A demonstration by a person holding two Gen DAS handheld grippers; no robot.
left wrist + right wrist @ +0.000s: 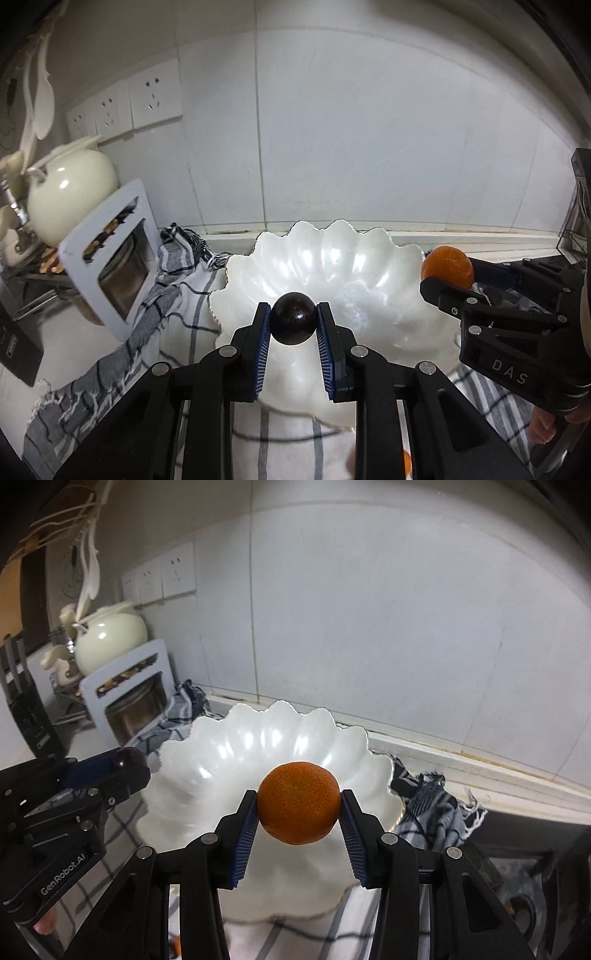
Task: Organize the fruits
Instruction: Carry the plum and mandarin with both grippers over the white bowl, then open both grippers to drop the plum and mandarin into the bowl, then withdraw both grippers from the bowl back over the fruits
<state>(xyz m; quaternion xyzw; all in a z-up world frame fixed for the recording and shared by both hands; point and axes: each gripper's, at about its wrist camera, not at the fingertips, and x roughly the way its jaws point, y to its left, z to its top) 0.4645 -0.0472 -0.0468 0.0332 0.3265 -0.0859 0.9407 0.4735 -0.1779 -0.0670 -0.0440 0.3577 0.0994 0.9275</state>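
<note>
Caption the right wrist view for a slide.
Right claw grips an orange over the empty white scalloped bowl.

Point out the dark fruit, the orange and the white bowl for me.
dark fruit (293,318), left wrist view, front face.
orange (298,802), right wrist view, middle of peel.
white bowl (229,753), right wrist view, bare inner wall.

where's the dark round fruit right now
In the left wrist view, the dark fruit sits pinched in the left gripper, above the near side of the white scalloped bowl.
</note>
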